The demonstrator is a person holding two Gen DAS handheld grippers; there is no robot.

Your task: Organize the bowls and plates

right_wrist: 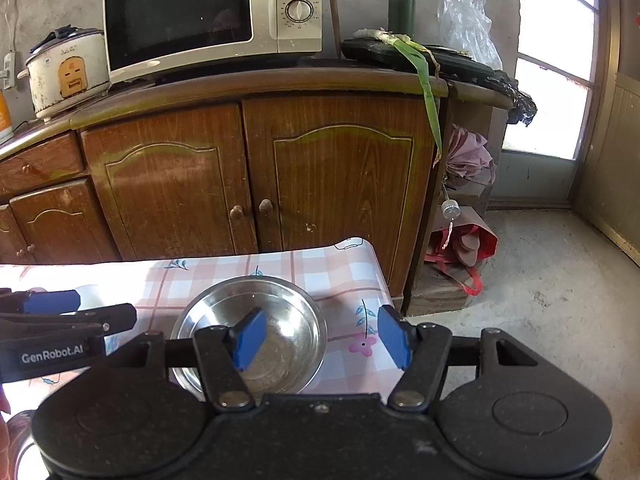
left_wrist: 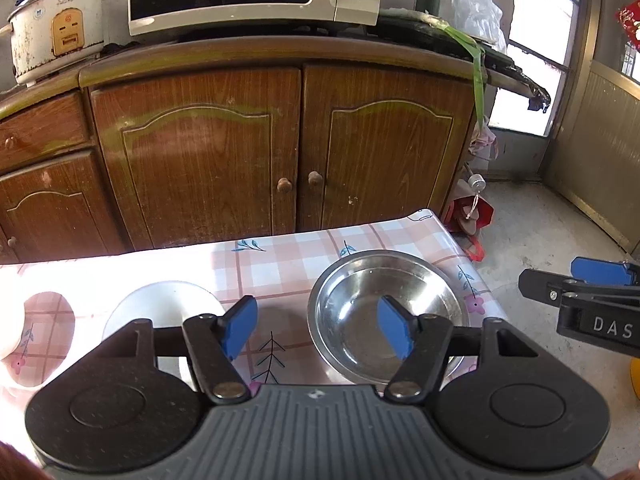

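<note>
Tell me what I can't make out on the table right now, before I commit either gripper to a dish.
- White dish, left wrist view: glare washes out its rim and the left gripper covers its near side, so plate or bowl is unclear.
- Steel bowl, right wrist view: near rim hidden behind the right gripper.
- Table, both views: left part overexposed, near edge covered by the grippers.
- Yellow object, left wrist view: cut off by the frame edge.

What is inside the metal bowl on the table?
The metal bowl looks empty: only its shiny bottom shows. The part nearest the camera is covered by the right tongs, so I cannot see there.
</note>
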